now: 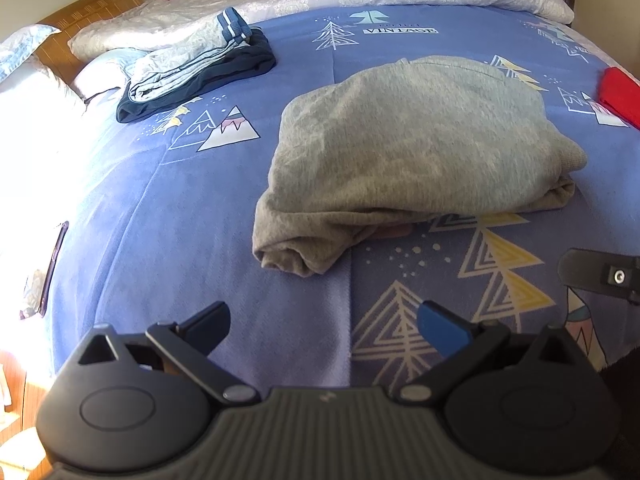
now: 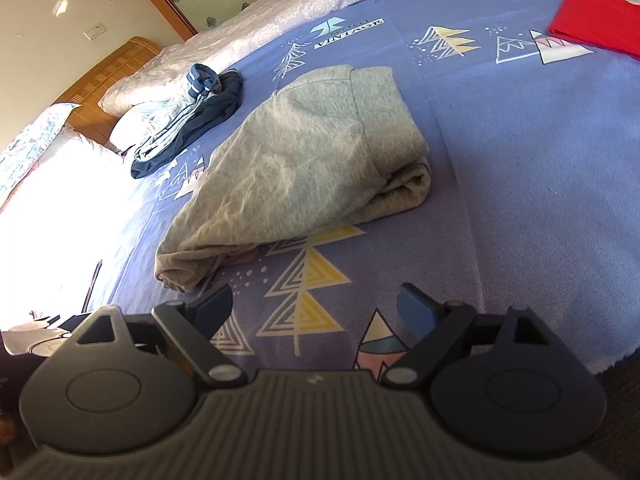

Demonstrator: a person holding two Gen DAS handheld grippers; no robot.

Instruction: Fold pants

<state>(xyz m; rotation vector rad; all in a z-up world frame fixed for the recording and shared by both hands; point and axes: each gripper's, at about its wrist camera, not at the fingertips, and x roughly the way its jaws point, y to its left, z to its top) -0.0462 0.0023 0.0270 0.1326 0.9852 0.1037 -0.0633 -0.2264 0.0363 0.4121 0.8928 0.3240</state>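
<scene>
Pants are lying folded in a grey bundle mid-bed on the blue sheet, apparently finished. Left gripper and right gripper are hovering short of it, jaws wide and empty, seemingly released.

Our left gripper and right gripper both tilt downward, jaws spread wide, nothing between the fingers, each hanging clear of any contact.

Left gripper black with ribbed grey body, blue pads, silver pivot screws, right gripper alike
</scene>
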